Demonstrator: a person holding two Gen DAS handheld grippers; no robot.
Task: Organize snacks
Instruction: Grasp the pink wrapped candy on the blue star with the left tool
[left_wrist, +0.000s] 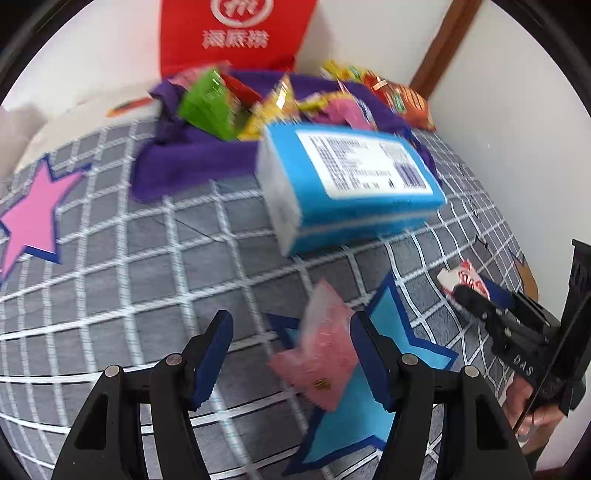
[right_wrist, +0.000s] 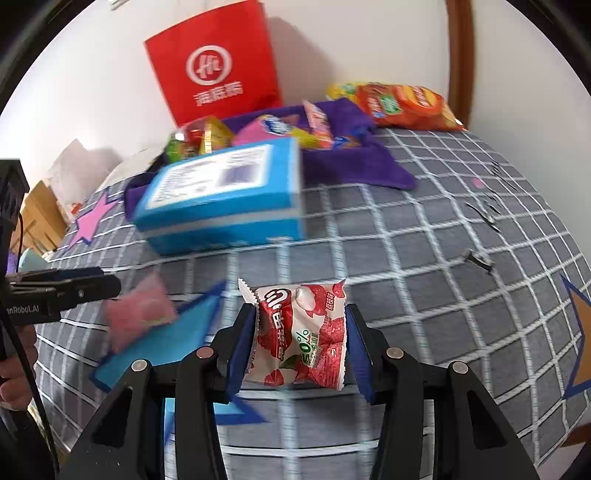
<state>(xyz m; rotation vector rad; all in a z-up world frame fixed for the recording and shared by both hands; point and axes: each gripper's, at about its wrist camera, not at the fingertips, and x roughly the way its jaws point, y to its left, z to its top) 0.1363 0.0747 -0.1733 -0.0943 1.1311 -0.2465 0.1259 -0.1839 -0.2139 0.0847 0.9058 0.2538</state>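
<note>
On the checked grey bed cover (right_wrist: 424, 236), the right claw (right_wrist: 301, 332) held a red-and-white lychee snack packet (right_wrist: 301, 332) pinched by its side edges between the blue pads (right_wrist: 244, 343), the packet standing upright and clear of the fabric as far as could be judged. Beside it the left claw (left_wrist: 291, 365) stood wide, and a small pink packet (left_wrist: 319, 350) lay blurred in the gap, close to the right-hand pad (left_wrist: 369, 354) but apparently not clamped; whether it rested on the cover or was dropping could not be told. Farther back sat a blue box (left_wrist: 351, 188) with a white label, and behind that a purple cloth (left_wrist: 177, 162) heaped with bright snack packets (left_wrist: 221, 107), a red paper bag (right_wrist: 218, 70) against the wall and an orange crisp bag (right_wrist: 406, 107) at the corner. The step in hand looked like gathering loose packets toward the pile on the cloth. To do it well, the right claw would need to keep a gentle, steady pinch so the air-filled pouch neither burst nor slipped, carry it high enough to pass over the blue box, and let go only once above the cloth. The left claw would do best to centre over the pink packet, settle, and close across its flat body rather than a crimped edge.
</note>
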